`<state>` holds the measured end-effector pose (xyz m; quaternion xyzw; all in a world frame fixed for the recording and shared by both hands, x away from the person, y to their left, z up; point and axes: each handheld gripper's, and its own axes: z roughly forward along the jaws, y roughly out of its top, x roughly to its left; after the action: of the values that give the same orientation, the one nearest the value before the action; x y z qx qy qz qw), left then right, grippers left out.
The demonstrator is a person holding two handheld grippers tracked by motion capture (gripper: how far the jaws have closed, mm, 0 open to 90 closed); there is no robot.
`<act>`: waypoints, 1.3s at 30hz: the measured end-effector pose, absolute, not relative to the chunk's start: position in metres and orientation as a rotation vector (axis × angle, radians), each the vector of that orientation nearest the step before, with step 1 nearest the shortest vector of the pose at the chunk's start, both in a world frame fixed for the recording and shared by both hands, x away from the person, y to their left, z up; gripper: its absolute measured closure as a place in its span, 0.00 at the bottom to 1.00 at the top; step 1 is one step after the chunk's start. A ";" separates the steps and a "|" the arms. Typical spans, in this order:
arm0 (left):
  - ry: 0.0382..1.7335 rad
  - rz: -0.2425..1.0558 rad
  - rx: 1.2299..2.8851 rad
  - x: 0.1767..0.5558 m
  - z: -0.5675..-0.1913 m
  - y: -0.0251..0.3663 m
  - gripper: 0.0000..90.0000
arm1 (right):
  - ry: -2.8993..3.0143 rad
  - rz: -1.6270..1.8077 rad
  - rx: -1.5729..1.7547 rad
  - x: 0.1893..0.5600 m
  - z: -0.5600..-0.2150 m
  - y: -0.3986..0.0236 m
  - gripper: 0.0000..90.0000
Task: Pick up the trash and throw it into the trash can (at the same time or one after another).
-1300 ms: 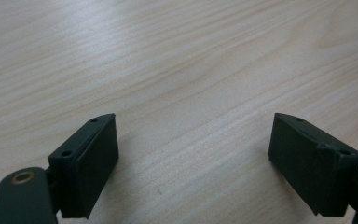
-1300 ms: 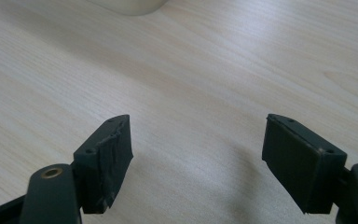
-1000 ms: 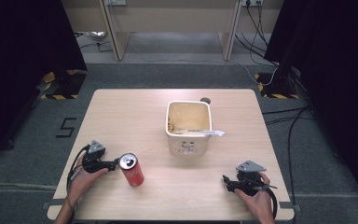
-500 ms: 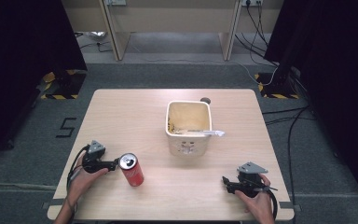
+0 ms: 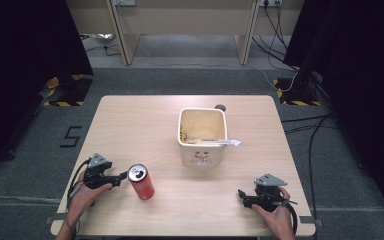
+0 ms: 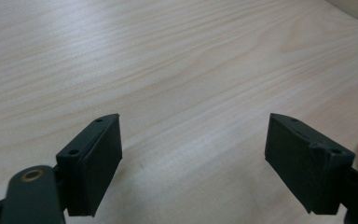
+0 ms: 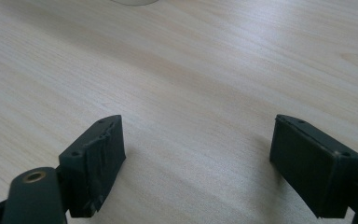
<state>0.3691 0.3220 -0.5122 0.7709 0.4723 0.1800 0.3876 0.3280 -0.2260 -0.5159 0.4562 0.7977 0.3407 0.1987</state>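
Your right gripper (image 5: 244, 194) now sits slightly lower in the high view than a second ago, nearer the bottom edge. Your right hand (image 5: 275, 216) slides down with it, toward the lower right corner.

A light wooden worktop (image 5: 130, 125) stands on grey carpet (image 5: 180, 82), with a "5" mark (image 5: 71, 136) on the floor at left. Black curtains (image 5: 25, 45) flank both sides; pale desk legs (image 5: 122, 35) and trailing cables (image 5: 305, 125) fill the upper frame.
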 end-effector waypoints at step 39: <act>0.898 0.351 1.948 0.286 -0.466 0.284 0.17 | 2.236 0.954 1.270 0.329 -0.516 -0.226 0.19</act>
<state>0.2861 0.2841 -0.4659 0.7933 0.3658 0.1429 0.4653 0.3286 -0.2260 -0.5162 0.4538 0.7991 0.3408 0.1984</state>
